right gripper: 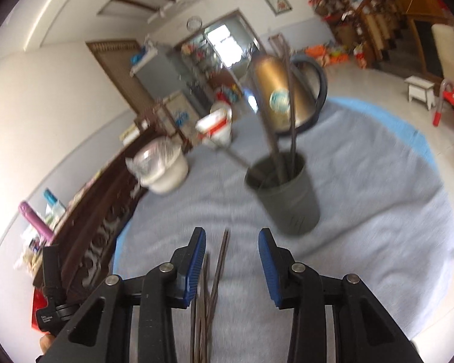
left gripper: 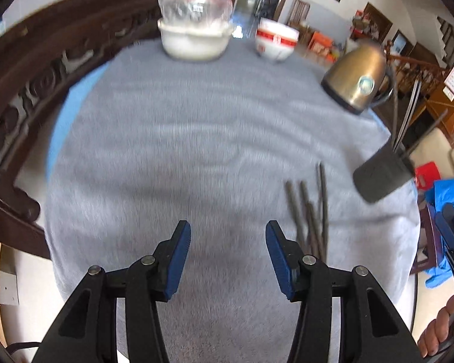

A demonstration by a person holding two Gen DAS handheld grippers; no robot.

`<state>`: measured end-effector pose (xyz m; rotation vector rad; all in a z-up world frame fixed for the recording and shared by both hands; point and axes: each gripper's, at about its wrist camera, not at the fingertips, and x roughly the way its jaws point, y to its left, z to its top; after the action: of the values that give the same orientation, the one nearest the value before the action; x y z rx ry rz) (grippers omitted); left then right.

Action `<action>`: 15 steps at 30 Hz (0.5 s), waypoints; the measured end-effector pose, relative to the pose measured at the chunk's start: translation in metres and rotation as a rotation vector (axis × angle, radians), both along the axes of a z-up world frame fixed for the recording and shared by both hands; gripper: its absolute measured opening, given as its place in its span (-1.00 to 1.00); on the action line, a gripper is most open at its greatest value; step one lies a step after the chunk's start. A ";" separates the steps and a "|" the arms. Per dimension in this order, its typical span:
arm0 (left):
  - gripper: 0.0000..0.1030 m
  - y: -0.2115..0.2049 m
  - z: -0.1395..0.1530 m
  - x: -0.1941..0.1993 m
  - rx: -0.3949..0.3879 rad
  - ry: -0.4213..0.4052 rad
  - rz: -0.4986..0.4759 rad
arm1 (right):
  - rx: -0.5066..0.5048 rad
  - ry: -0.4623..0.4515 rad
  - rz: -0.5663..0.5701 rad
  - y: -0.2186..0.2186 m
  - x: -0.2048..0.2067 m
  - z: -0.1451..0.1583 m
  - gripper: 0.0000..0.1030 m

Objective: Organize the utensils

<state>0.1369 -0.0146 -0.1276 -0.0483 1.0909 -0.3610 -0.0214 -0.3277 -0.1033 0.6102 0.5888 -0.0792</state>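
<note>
Several dark chopsticks (left gripper: 313, 211) lie loose on the grey cloth, just right of my left gripper (left gripper: 228, 243), which is open and empty. A dark grey holder cup (left gripper: 381, 175) with a few chopsticks in it stands at the table's right edge. In the right wrist view my right gripper (right gripper: 231, 249) is open and empty above the loose chopsticks (right gripper: 218, 269), which lie between and below its fingers. The holder cup (right gripper: 287, 193) stands just ahead and to the right, with three chopsticks upright in it.
A bronze kettle (left gripper: 358, 77) stands at the far right, also in the right wrist view (right gripper: 283, 96). A white lidded bowl (left gripper: 195, 34) and a red-and-white bowl (left gripper: 275, 42) stand at the far edge. A carved wooden bench (left gripper: 30, 90) runs along the left.
</note>
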 end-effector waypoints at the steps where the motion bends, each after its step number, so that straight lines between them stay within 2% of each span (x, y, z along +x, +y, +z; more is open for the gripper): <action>1: 0.02 -0.002 -0.004 0.001 -0.004 0.017 -0.007 | 0.016 0.022 0.024 0.004 0.005 -0.007 -0.24; 7: 0.02 0.004 -0.021 -0.002 0.002 0.046 -0.010 | 0.089 0.151 0.189 0.037 0.029 -0.044 -0.22; 15: 0.02 0.018 -0.025 -0.002 0.001 0.051 0.013 | 0.078 0.270 0.277 0.075 0.055 -0.075 -0.22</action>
<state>0.1349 0.0031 -0.1522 -0.0641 1.1410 -0.3494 0.0338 -0.2524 -0.1787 0.5922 0.9365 0.1245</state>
